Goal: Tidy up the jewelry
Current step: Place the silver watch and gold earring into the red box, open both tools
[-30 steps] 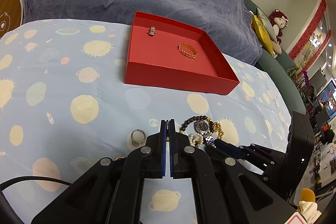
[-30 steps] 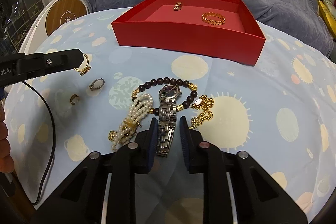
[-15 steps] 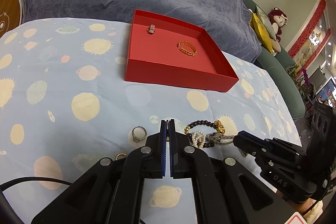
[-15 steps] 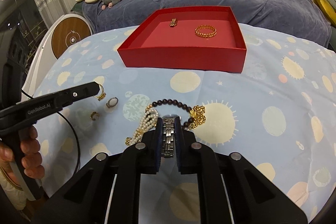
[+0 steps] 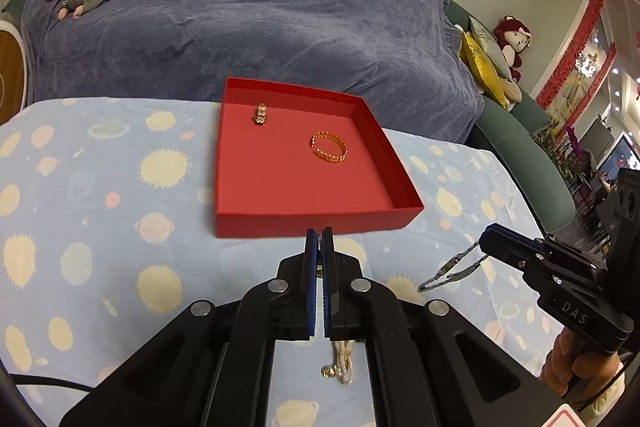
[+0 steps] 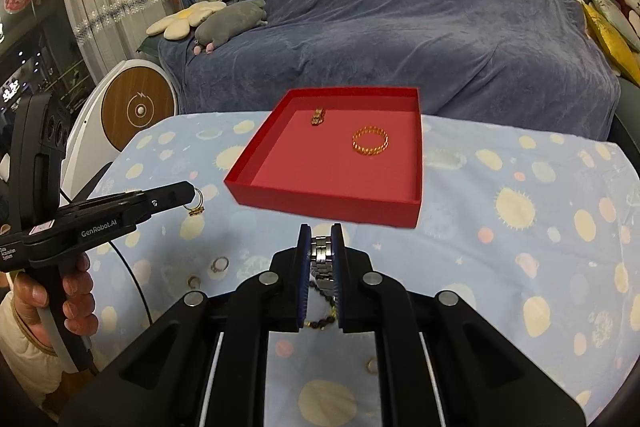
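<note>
Left claw pressed nearly closed, right claw clamped, seemingly raised, both hand-held

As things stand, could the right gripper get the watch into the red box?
Probably yes: the right gripper, shut on the watch, hangs above the tablecloth before the open red box, with nothing between.

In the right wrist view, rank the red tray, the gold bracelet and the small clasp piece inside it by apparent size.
1. red tray
2. gold bracelet
3. small clasp piece, slightly farther back, so its true size is less certain.
</note>
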Motion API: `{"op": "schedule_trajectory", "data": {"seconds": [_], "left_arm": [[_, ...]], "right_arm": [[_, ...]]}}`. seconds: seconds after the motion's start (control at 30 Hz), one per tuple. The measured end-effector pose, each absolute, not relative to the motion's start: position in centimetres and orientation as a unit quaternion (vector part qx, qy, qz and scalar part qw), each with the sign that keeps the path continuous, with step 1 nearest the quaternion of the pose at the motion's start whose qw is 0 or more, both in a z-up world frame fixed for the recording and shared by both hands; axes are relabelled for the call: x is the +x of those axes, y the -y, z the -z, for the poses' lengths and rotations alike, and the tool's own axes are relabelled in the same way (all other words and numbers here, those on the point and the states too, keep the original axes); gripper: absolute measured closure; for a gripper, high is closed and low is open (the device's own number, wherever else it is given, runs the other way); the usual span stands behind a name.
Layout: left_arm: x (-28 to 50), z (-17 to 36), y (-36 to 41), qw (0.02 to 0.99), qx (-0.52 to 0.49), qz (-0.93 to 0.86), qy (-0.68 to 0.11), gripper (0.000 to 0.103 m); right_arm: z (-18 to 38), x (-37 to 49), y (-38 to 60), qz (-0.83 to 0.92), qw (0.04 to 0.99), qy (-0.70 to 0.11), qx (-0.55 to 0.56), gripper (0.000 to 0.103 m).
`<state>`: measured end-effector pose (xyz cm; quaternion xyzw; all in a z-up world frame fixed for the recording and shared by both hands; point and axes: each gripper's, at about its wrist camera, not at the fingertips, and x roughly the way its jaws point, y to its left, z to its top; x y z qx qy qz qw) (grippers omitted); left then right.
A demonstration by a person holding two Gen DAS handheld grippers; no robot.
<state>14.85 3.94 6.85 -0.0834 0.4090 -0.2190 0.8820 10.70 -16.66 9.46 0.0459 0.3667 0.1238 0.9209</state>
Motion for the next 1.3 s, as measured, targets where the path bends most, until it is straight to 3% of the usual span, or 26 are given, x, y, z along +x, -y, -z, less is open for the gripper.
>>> {"op": "schedule_trajectory", "data": {"seconds": [0.3, 0.6, 0.83, 1.1, 1.23, 1.3], "left_arm": [[25.3, -7.1, -0.3, 0.864, -0.103, 0.234, -0.433, 0.103], [34.2, -2.1, 0.9, 0.831, -0.121, 0.221, -0.496, 0.103], [36.2, 0.7, -0.6, 0.829, -0.093, 0.170, -0.524, 0.103], [36.0, 1.5, -2.5, 0.848, -0.067, 0.105, -0.516, 0.096], [35.4, 0.5, -3.4, 0.864, -0.067, 0.108, -0.488, 0.087], [34.8, -0.2, -3.4, 0.874, -0.056, 0.098, -0.473, 0.077]], "right_arm": [[-11.6, 22.1, 16.9, -0.102, 0.927, -0.357, 0.043, 0.094], [-7.9, 30.9, 15.5, -0.098, 0.917, -0.384, 0.046, 0.094], [-5.3, 34.8, 13.1, -0.108, 0.912, -0.394, 0.042, 0.094], [-2.3, 35.4, 12.3, -0.109, 0.894, -0.433, 0.036, 0.094], [-1.8, 33.2, 13.2, -0.114, 0.890, -0.441, 0.033, 0.089], [-1.6, 31.8, 13.7, -0.114, 0.890, -0.441, 0.030, 0.082]]}}
